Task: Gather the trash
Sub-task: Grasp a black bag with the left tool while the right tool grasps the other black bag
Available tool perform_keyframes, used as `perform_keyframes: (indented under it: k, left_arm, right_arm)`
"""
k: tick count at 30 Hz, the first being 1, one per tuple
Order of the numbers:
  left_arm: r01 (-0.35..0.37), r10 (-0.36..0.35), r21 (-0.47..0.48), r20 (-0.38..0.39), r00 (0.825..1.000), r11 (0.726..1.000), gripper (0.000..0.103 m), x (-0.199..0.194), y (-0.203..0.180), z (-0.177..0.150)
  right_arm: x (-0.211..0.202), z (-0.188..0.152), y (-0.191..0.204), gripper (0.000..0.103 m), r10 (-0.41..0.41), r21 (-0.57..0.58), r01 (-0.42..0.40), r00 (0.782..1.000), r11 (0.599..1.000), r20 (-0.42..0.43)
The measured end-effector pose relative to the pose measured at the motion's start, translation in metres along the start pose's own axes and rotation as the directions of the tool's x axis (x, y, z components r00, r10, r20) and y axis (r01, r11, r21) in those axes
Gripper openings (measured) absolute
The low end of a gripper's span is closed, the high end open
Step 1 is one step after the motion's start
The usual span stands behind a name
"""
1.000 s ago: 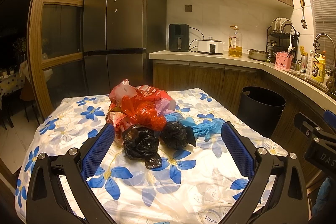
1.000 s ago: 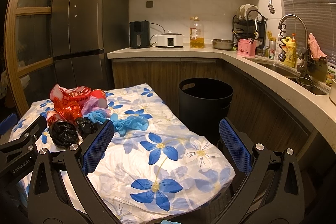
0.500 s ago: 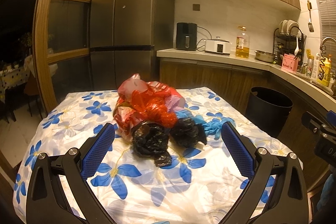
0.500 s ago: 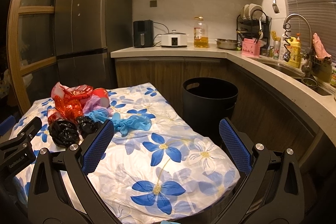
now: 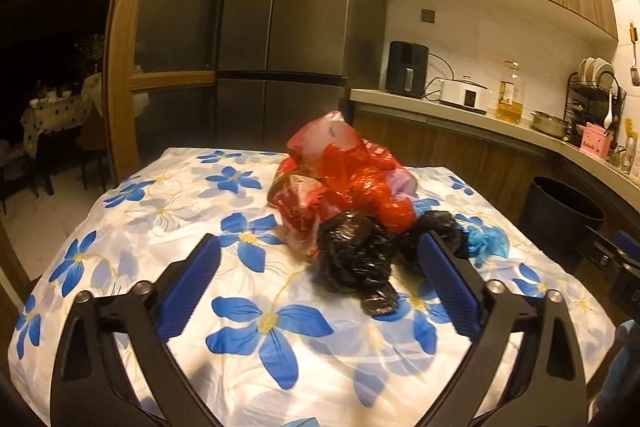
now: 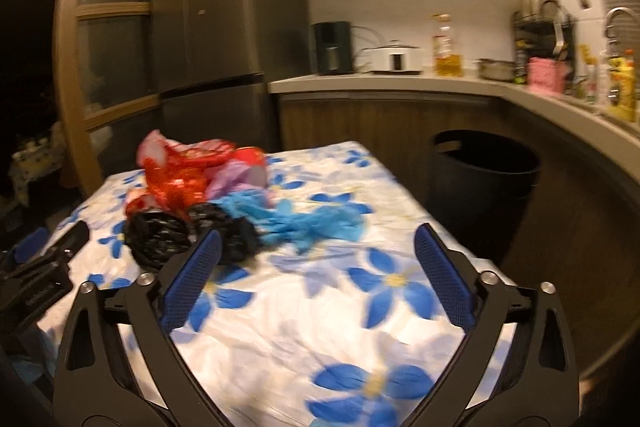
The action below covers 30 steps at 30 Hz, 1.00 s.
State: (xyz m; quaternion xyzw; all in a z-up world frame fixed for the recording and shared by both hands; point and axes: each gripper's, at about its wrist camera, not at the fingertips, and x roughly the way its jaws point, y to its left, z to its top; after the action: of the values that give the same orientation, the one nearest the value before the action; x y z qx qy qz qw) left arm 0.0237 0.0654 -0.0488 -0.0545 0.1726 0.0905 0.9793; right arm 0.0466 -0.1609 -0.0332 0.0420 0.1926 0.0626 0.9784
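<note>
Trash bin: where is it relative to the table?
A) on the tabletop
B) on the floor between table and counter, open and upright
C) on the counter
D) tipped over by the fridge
B: the black trash bin stands upright with its mouth open on the floor, just past the table edge and in front of the counter cabinets.

White tablecloth (image 5: pixel 160 211) patterned with blue flowers; on it red crinkled bags (image 5: pixel 360 183), glossy black bags (image 5: pixel 352 259), a light-blue glove (image 6: pixel 316 223). Blue gripper pads (image 5: pixel 188 283); black bin (image 6: pixel 484 179).
</note>
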Motion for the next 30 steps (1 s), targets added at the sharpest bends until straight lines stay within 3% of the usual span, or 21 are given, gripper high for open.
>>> perform_keyframes:
  k: [4, 9, 17, 20, 22, 25, 29, 30]
  left_arm:
    - [-0.013, 0.013, -0.009, -0.002, 1.000, 1.000, 0.092, 0.014, 0.005, -0.003]
    - [-0.025, 0.025, -0.028, 0.004, 1.000, 0.999, 0.091, 0.025, 0.011, -0.004]
    - [-0.012, 0.011, -0.036, -0.031, 0.999, 0.999, 0.091, 0.045, 0.013, -0.005]
    - [0.002, -0.004, -0.026, -0.048, 0.999, 1.000, 0.090, 0.052, 0.009, -0.004]
    - [0.016, -0.017, -0.027, -0.059, 0.998, 1.000, 0.088, 0.057, 0.007, -0.003]
    - [0.036, -0.038, -0.027, -0.094, 0.995, 0.999, 0.078, 0.068, 0.003, -0.002]
    - [0.068, -0.072, -0.030, -0.156, 0.985, 0.997, 0.063, 0.084, -0.004, -0.004]
    - [0.079, -0.082, -0.024, -0.183, 0.980, 0.997, 0.052, 0.089, -0.007, -0.006]
  right_arm:
    - [0.028, -0.002, 0.025, 0.079, 0.091, -0.024, -0.091, 0.996, 0.996, 0.006]
    - [0.061, -0.004, 0.049, 0.072, 0.190, -0.048, -0.190, 0.982, 0.981, -0.015]
    - [0.099, -0.011, 0.065, 0.055, 0.233, -0.061, -0.238, 0.970, 0.969, -0.074]
    - [0.110, -0.016, 0.068, 0.040, 0.247, -0.064, -0.254, 0.963, 0.965, -0.106]
    - [0.115, -0.019, 0.069, 0.020, 0.254, -0.074, -0.265, 0.959, 0.961, -0.128]
    - [0.117, -0.022, 0.067, 0.005, 0.266, -0.075, -0.278, 0.953, 0.958, -0.142]
    - [0.102, -0.019, 0.057, 0.003, 0.269, -0.068, -0.278, 0.956, 0.958, -0.115]
    - [0.100, -0.018, 0.055, 0.003, 0.269, -0.066, -0.277, 0.957, 0.959, -0.112]
